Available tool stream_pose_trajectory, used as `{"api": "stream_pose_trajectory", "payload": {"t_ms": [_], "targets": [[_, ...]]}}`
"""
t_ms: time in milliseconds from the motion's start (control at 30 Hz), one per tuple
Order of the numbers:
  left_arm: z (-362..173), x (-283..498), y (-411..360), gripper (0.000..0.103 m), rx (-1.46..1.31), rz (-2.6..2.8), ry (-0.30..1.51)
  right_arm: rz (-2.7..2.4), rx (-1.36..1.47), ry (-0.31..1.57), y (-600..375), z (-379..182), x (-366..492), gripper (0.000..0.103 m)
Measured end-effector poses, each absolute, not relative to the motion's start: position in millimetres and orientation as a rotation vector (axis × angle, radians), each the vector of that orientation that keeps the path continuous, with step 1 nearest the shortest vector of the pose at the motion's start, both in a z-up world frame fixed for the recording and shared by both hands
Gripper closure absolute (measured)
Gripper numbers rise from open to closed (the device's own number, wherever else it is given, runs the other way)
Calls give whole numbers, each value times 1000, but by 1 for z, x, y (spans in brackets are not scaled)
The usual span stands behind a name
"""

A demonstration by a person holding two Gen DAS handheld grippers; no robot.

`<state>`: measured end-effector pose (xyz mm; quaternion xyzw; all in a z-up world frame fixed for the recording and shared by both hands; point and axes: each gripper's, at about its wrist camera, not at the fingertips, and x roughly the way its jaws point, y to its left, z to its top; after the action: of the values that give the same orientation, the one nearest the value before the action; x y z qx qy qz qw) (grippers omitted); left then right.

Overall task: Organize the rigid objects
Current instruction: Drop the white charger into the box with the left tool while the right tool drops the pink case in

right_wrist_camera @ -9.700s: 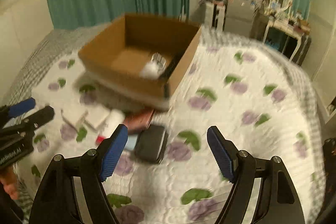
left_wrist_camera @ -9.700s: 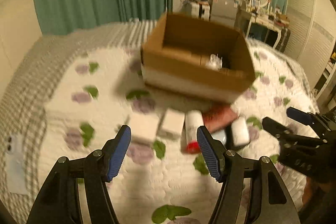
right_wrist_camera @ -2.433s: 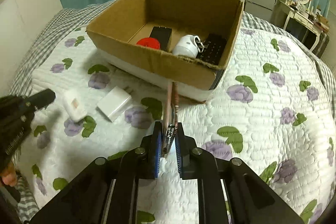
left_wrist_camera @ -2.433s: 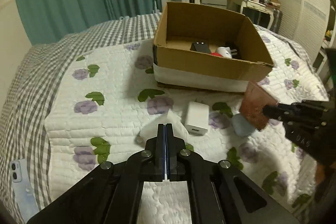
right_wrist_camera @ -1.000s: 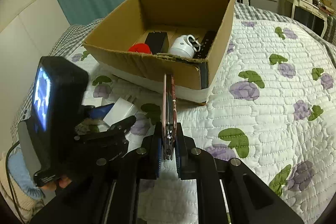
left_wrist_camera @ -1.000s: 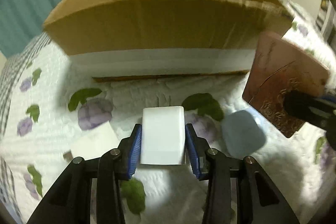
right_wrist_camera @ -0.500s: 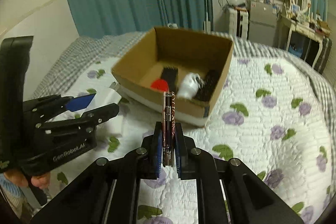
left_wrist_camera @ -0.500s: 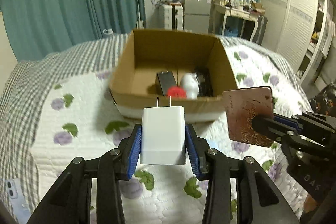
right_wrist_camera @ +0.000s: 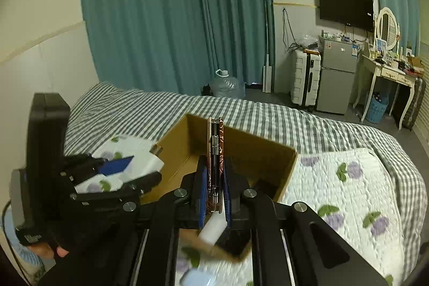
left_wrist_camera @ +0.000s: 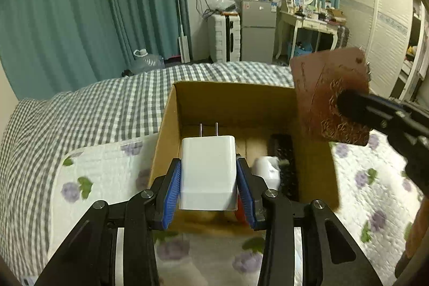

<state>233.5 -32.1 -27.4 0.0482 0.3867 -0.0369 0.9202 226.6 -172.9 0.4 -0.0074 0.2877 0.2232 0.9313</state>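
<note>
Left hand-held gripper [left_wrist_camera: 209,188] clamped on charger [left_wrist_camera: 207,173]; right hand-held gripper [right_wrist_camera: 214,195] clamped on case [right_wrist_camera: 215,152], both above box [left_wrist_camera: 166,125]. Collision risked if released together.

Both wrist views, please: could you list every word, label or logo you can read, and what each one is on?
Nothing reads clearly.
Brown patterned case: faint lettering near its left edge, too blurred to read.
Left gripper: white print low on its body, too blurred to read.
TV: small mark on its lower bezel, too small to read.
Fridge: stickers, too small to read.
White charger: no print visible.
</note>
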Motion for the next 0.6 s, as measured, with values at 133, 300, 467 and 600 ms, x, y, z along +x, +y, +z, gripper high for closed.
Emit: {"api": "stream_pose_trajectory", "payload": {"t_ms": [133, 300, 467, 600], "targets": [[-53, 257, -34, 62, 118, -90, 839, 448, 10, 618, -177, -21, 253, 93], [-66, 269, -33, 56, 132, -99, 839, 444, 27, 673, -178, -48, 273, 93], [-61, 267, -24, 46, 110, -73, 805, 453, 31, 698, -175, -56, 283, 93], [-56, 259, -20, 45, 108, -66, 801, 477, 63, 728, -168, -60, 290, 93]]}}
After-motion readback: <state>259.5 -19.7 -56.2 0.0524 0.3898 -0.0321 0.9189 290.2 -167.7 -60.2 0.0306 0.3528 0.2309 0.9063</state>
